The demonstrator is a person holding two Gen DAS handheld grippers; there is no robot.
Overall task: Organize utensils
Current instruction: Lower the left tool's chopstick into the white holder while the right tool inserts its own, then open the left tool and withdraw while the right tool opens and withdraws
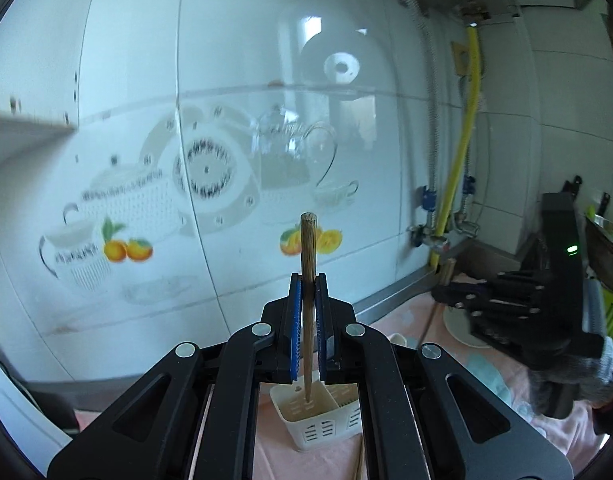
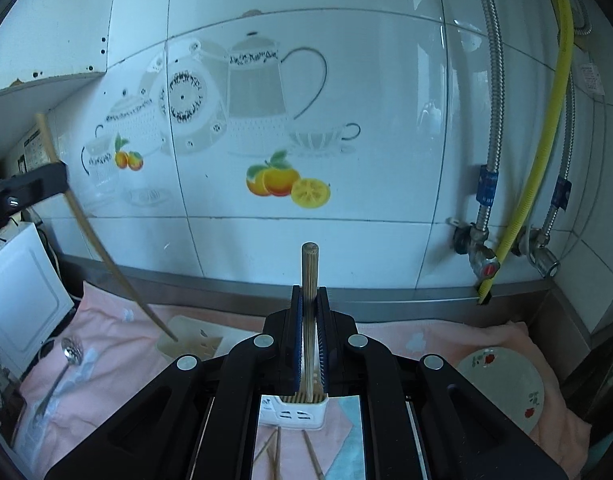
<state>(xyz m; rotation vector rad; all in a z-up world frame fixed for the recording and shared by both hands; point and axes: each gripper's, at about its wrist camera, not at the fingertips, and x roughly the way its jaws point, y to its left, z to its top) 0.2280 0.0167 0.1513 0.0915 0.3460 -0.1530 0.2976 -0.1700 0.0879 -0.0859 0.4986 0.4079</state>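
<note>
A: Holding one chopstick (image 1: pixel 308 264) upright, the left gripper (image 1: pixel 306 300) has its jaws pinched narrow on the shaft, blue pads on both sides. In the left wrist view the lower tip hangs at six o'clock, over or just inside the near-left compartment of the white holder (image 1: pixel 318 420); I cannot tell whether it touches bottom.

B: So which step is that?

A: I judge it as dropping a chopstick into the holder. The next move calls for easing the tip straight down into that compartment, then opening the jaws. At three o'clock the other gripper (image 1: pixel 502 300) shows dark, with a green light on its body.

B: Any writing there?

A: A small label sits at one o'clock on the upper wall, too blurred to read.

B: And the right wrist view?

A: The right gripper (image 2: pixel 309 332) is likewise clamped narrow on a second chopstick (image 2: pixel 309 276), whose lower end points into the holder (image 2: pixel 302 412) at six o'clock, where other sticks already stand. Loose chopsticks (image 2: pixel 274 452) lie on the pink cloth (image 2: pixel 118 364) just below it. The left hand's chopstick (image 2: pixel 106 252) slants at nine o'clock toward the holder's far part (image 2: pixel 194 340). A slotted spoon (image 2: pixel 66 360) lies at eight o'clock, a plate (image 2: pixel 506 388) at four.

B: Next for the right?

A: Lower and release, then fetch the loose ones, I reckon. Stickers at nine and two o'clock carry print I cannot read.
</note>
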